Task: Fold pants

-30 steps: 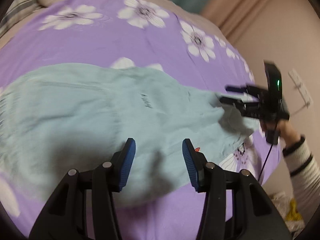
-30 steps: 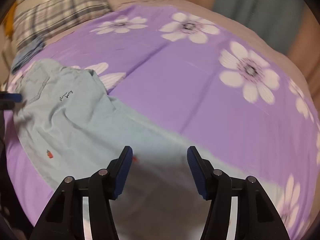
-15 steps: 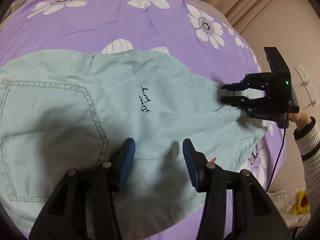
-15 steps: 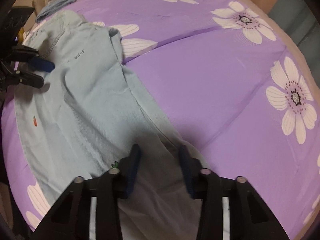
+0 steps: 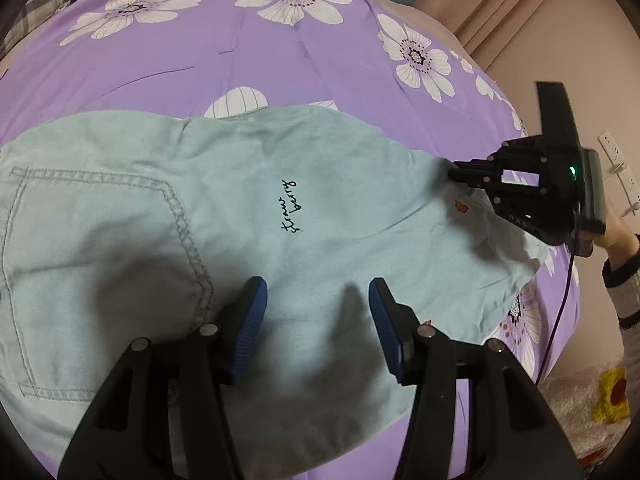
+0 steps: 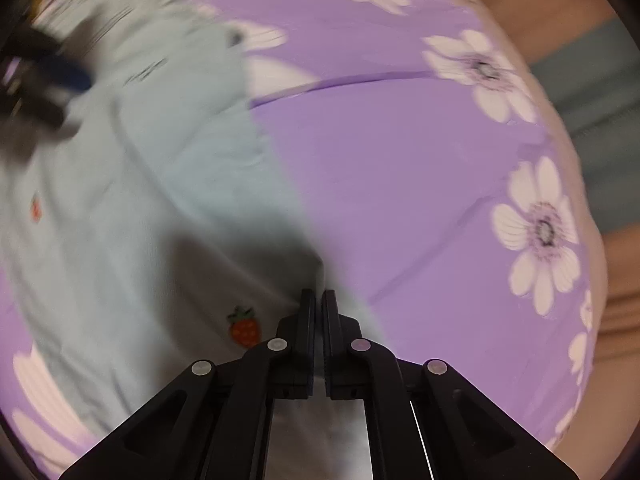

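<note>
A bed covered by a purple sheet [image 5: 280, 60] printed with white flowers fills both views, with a beige wall and curtains beyond its far edge. Pale blue-green pants [image 5: 200, 220] lie spread flat on the sheet, near the bed's front edge. A stitched back pocket [image 5: 100, 260] shows on the left part of the cloth, and a small black handwritten word [image 5: 292, 206] sits near the middle. A tiny red strawberry patch [image 6: 244, 328] marks the cloth close to the narrow end.

The left gripper [image 5: 318, 320] hovers just above the pants, its blue-padded fingers [image 5: 250, 316] spread wide with nothing between them, casting a shadow on the fabric below.

The right gripper [image 6: 318, 308] is clenched, its two black fingers pressed together on the edge of the pants at the narrow end, just beside the strawberry patch. From the left wrist view the same right gripper pinches the fabric near the bed's right edge, where the cloth bunches into folds around it. A hand [image 5: 616, 228] in a striped cuff holds it, and a cable hangs down beside the bed.

The right wrist view is blurred.
</note>
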Demonstrator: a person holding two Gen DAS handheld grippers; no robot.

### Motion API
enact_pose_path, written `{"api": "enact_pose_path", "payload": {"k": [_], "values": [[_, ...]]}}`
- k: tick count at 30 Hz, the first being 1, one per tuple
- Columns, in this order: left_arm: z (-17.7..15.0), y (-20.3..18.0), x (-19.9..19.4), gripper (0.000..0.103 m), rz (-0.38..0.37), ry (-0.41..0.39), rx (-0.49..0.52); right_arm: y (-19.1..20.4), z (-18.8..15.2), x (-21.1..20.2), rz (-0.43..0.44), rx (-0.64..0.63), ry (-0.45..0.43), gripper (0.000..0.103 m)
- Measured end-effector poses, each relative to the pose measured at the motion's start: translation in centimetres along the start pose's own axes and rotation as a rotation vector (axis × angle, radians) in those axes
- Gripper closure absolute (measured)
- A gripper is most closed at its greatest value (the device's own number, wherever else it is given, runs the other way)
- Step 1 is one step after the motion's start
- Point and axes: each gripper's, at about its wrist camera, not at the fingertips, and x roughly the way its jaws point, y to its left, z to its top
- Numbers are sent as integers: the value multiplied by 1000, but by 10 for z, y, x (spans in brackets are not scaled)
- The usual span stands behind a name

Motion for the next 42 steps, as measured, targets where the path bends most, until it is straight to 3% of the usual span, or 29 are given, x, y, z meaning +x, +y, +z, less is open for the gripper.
{"api": "enact_pose_path", "payload": {"k": [3,6,8,12,13,16,19,21,23,24,27,28,32,36,39,42], "values": [[2,3,1,50,6,-9,4,-3,6,8,15,20,40,101],[5,6,2,50,10,-6,-14,3,7,18,-143,-11,46,101],[4,3,-3,50,28,-18,0,-12,5,22,-196,129,50,101],[-1,3,-6,45,40,-20,22,-17,-20,-22,-164,384,-113,100],[-2,4,-5,45,43,-17,18,-16,-31,-35,-138,453,-155,93],[-4,4,-2,40,47,-17,18,-14,-79,-52,118,734,-276,56],[-4,3,2,36,54,-9,25,-2,-119,-44,274,885,-335,56],[-3,1,4,35,63,-3,31,-6,-143,-27,314,978,-312,56],[-3,-1,5,35,78,1,37,-27,-171,-17,378,1104,-373,57],[-4,-2,5,35,88,1,39,-37,-184,-18,360,1166,-387,57],[-5,-6,6,35,120,0,53,-78,-212,-11,131,1284,-295,59],[-6,-6,7,35,128,1,59,-90,-218,-7,95,1315,-267,63],[-5,-12,6,35,161,2,63,-113,-229,-23,-90,1427,-195,63],[-14,-36,-6,35,135,-45,124,-76,-223,-56,-10,1402,-348,62],[-24,-52,1,35,100,-18,182,-32,-223,-68,47,1338,-365,61],[-31,-50,14,35,92,30,164,-10,-225,-55,121,1329,-358,61]]}}
